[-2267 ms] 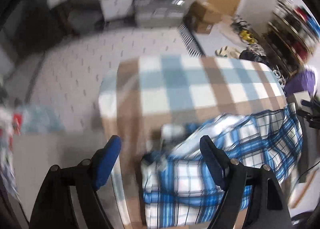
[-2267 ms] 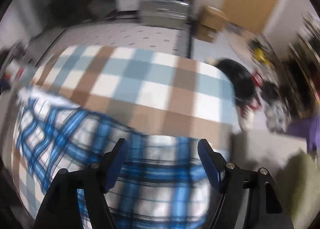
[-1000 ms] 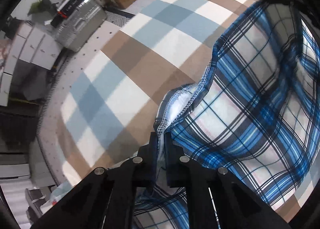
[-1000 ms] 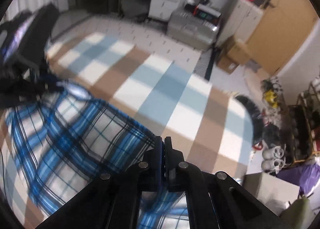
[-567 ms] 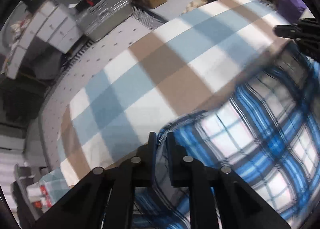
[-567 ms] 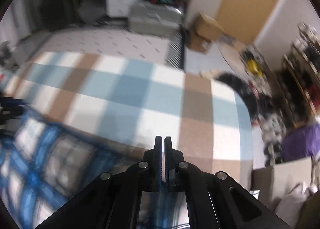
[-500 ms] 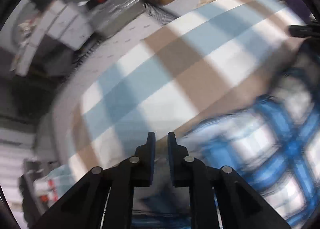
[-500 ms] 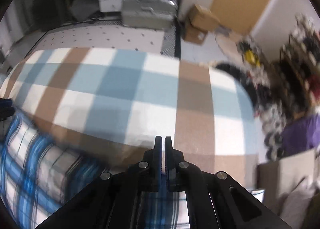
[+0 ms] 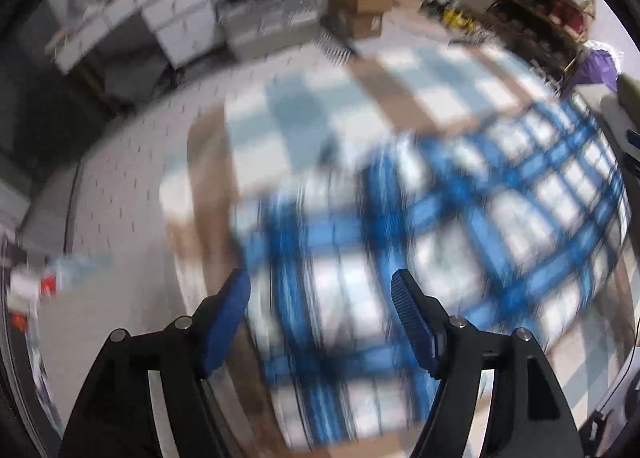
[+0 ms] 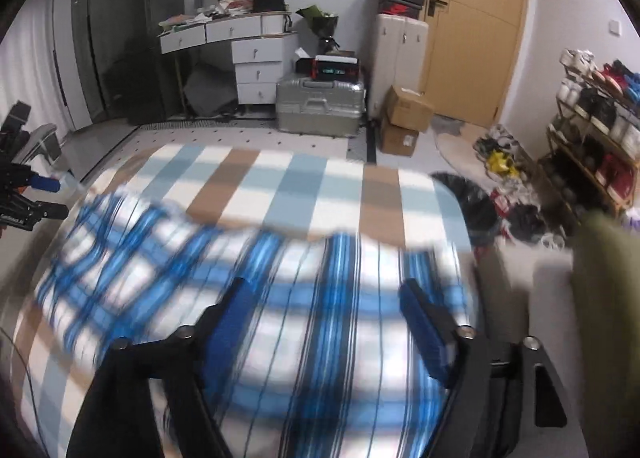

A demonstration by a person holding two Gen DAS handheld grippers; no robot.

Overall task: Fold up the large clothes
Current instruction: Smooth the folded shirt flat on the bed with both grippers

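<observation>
One plaid garment (image 10: 248,298) covers the bed's (image 10: 304,185) near edge. Left gripper (image 9: 320,290) and right gripper (image 10: 324,298): jaws wide apart, empty.

Even, moderate indoor lighting in both views; no hard shadows, no glare. Strong fisheye distortion throughout: straight lines bowed, black vignette at every corner.

Left wrist view: heavy motion blur across nearly the whole field. Blue plaid garment (image 9: 460,225) smeared into streaks, checked blanket (image 9: 288,125) soft, background furniture indistinct. Sharp only on the left gripper (image 9: 320,298), its blue pads crisp.

Right wrist view: background well focused, white drawer desk (image 10: 248,53), silver suitcase (image 10: 320,105) and wooden door (image 10: 476,17) clearly legible. Blur confined to the lower half: garment pattern streaked, right gripper (image 10: 324,306) slightly smeared. Dim left margin near the dark wardrobe (image 10: 120,49).
</observation>
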